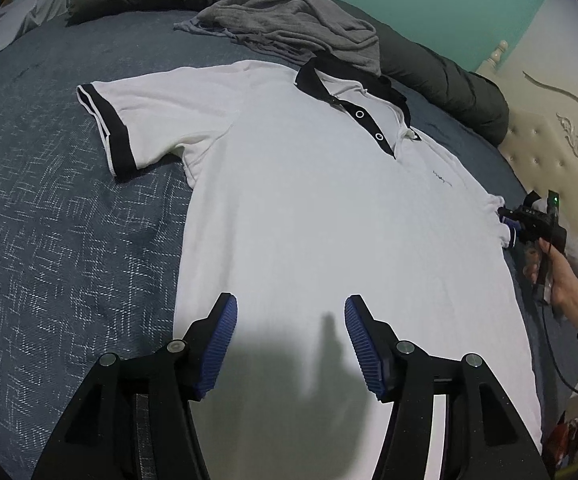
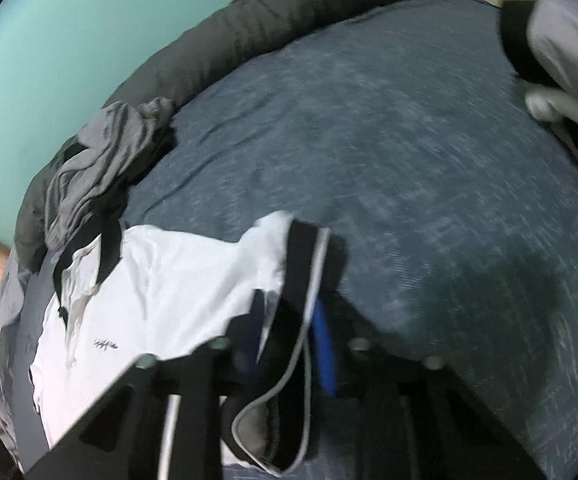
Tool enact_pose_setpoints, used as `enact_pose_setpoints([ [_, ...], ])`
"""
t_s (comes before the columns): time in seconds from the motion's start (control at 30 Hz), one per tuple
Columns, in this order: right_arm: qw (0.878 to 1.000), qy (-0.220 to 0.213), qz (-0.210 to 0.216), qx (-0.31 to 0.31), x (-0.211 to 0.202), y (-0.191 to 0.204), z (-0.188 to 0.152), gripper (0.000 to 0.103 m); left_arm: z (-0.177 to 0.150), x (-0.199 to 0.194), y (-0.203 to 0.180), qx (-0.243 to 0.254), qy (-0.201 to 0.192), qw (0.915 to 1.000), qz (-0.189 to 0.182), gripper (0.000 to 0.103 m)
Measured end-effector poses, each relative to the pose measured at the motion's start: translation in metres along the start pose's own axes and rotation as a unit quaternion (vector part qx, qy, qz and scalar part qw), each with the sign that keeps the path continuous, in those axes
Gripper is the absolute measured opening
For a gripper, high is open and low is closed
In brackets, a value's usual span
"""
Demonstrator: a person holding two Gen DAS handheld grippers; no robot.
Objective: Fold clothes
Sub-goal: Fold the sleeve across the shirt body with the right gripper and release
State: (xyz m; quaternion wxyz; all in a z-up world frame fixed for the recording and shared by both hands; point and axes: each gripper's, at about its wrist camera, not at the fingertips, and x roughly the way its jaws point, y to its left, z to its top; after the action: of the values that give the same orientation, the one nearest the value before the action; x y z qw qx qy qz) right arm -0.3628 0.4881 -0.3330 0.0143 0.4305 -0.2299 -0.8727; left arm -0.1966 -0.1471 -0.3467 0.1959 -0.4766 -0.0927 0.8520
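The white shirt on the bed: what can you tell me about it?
The white polo shirt lies front up, mostly flat, on the blue-grey bedspread. It looks like soft knit, with a black collar, black button strip and black-banded short sleeves. The right gripper pinches one sleeve; the left gripper hovers open above the lower part.

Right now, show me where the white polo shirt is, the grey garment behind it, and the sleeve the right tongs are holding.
white polo shirt (image 1: 309, 208): left wrist view, middle of the chest.
grey garment (image 1: 289, 20): left wrist view, top of the crumpled heap.
sleeve (image 2: 303, 264): right wrist view, black cuff band above the right tongs (image 2: 289, 320).
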Motion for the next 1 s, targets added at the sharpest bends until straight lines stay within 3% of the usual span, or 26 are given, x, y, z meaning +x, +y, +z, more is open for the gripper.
enact_pose_setpoints([
  [0.1, 1.0, -0.009, 0.009, -0.014, -0.004, 0.011, 0.001, 0.004, 0.0, -0.001, 0.0, 0.001, -0.001, 1.0, 0.001, 0.06],
  [0.33, 0.996, -0.042, 0.036, -0.065, -0.035, 0.054, -0.002, 0.002, 0.002, -0.006, 0.001, -0.003, -0.008, 1.0, -0.004, 0.06],
  [0.47, 0.992, -0.04, 0.063, -0.101, -0.042, 0.099, -0.008, 0.002, 0.004, -0.011, -0.001, -0.002, -0.012, 0.9999, -0.009, 0.06],
  [0.73, 0.978, 0.036, 0.054, -0.198, -0.005, 0.183, -0.059, 0.002, 0.003, -0.017, -0.003, -0.004, -0.016, 0.9998, -0.014, 0.06],
  [0.87, 0.979, 0.059, 0.023, -0.196, 0.01, 0.189, -0.08, 0.002, 0.004, -0.019, -0.002, -0.004, -0.017, 0.9997, -0.016, 0.06],
  [0.93, 0.98, 0.055, 0.03, -0.186, 0.005, 0.187, -0.084, 0.005, 0.005, -0.019, -0.001, -0.005, -0.016, 0.9997, -0.018, 0.06],
  [1.0, 0.982, 0.049, 0.038, -0.178, -0.001, 0.184, -0.088, 0.016, 0.005, -0.019, -0.001, -0.007, -0.015, 0.9997, -0.019, 0.06],
])
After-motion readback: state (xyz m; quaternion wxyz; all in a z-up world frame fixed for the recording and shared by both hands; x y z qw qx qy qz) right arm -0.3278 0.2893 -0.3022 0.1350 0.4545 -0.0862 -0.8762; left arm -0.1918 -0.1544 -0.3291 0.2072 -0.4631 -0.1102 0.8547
